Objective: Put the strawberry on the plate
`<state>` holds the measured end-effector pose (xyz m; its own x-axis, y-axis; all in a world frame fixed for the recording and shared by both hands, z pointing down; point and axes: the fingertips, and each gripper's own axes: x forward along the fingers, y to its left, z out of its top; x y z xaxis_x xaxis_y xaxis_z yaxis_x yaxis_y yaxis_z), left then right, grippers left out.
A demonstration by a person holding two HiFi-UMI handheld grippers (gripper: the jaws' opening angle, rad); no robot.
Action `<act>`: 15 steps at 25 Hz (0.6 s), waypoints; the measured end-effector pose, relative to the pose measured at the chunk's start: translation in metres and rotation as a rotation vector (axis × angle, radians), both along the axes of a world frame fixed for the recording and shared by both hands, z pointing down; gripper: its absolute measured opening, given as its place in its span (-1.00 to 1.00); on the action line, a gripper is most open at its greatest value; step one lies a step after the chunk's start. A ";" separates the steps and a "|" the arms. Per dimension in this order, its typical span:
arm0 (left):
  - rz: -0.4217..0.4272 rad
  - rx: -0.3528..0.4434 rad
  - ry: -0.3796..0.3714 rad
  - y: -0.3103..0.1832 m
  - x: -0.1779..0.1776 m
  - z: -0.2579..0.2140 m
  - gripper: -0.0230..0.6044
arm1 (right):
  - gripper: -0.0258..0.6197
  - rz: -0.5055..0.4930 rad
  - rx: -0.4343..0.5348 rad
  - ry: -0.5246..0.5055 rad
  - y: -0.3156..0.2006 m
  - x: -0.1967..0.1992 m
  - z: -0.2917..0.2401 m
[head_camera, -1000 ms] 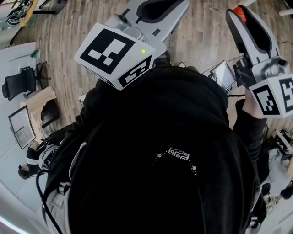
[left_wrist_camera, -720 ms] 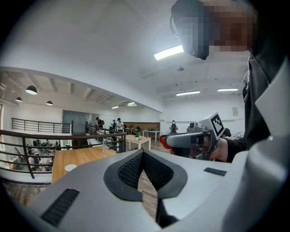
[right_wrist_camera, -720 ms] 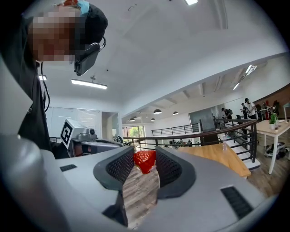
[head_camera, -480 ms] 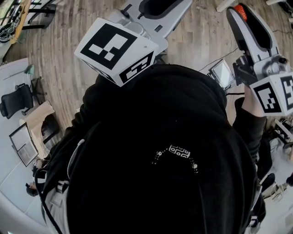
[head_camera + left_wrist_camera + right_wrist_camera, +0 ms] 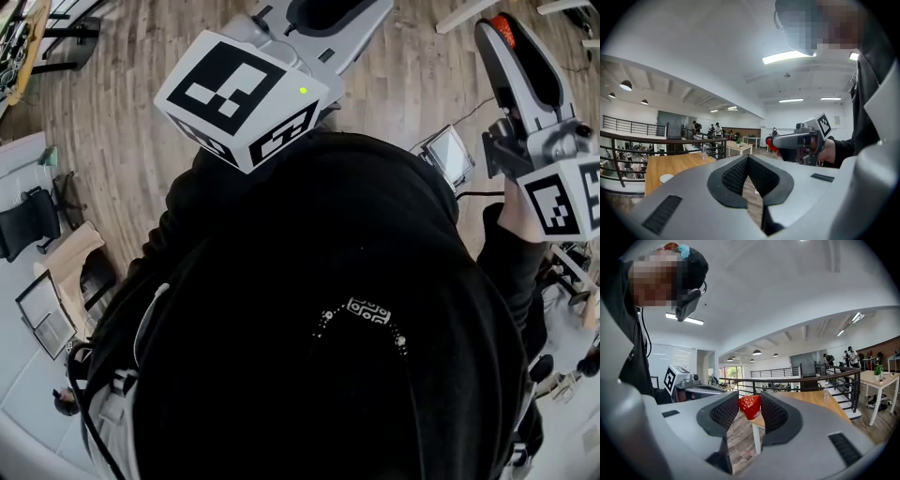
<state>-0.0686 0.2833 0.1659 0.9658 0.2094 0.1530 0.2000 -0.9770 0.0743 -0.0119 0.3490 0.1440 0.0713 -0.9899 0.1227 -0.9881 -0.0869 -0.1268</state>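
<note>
The red strawberry (image 5: 750,407) sits pinched between the black pads of my right gripper (image 5: 751,401), held up in the air and pointing about level. In the head view the strawberry (image 5: 503,28) shows at the tip of that gripper (image 5: 500,37), top right. My left gripper (image 5: 747,158) is shut with nothing between its pads; it shows at the head view's top centre (image 5: 323,11). From the left gripper view the right gripper (image 5: 774,141) is seen side-on with the strawberry (image 5: 768,142). A small white round dish (image 5: 666,178) lies on a wooden table (image 5: 679,164).
A black railing (image 5: 801,380) runs behind a wooden table (image 5: 813,398) with a bottle (image 5: 826,390). The person's black top (image 5: 328,328) fills the head view; wooden floor (image 5: 131,112), a chair (image 5: 26,223) and a small screen (image 5: 446,154) lie below. People stand far off.
The floor, chair and small screen have slid across the head view as the person turned. Both grippers moved sideways with the turn. The strawberry stays in the right gripper.
</note>
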 end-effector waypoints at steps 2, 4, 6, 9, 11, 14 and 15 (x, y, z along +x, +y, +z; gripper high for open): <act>0.010 -0.010 0.001 -0.013 0.005 0.002 -0.94 | -0.44 -0.001 -0.015 0.003 -0.014 0.005 0.002; 0.020 -0.024 0.002 -0.027 0.010 0.004 -0.94 | -0.44 0.008 -0.030 0.005 -0.029 0.012 0.002; 0.029 -0.037 0.003 -0.043 0.014 0.002 -0.94 | -0.44 0.021 -0.040 0.008 -0.045 0.014 -0.003; 0.044 -0.052 0.010 -0.067 0.015 -0.004 -0.94 | -0.44 0.033 -0.054 0.016 -0.069 0.012 -0.012; 0.056 -0.060 0.016 -0.080 0.015 -0.008 -0.94 | -0.44 0.043 -0.064 0.021 -0.082 0.009 -0.017; 0.069 -0.064 0.021 -0.098 0.013 -0.009 -0.94 | -0.44 0.052 -0.080 0.026 -0.102 0.003 -0.020; 0.069 -0.064 0.020 -0.105 0.011 -0.008 -0.94 | -0.44 0.051 -0.088 0.026 -0.110 0.001 -0.020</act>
<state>-0.0571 0.1781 0.1578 0.9515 0.2843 0.1176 0.2689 -0.9542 0.1312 -0.0105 0.2387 0.1244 0.1261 -0.9704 0.2061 -0.9849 -0.1473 -0.0908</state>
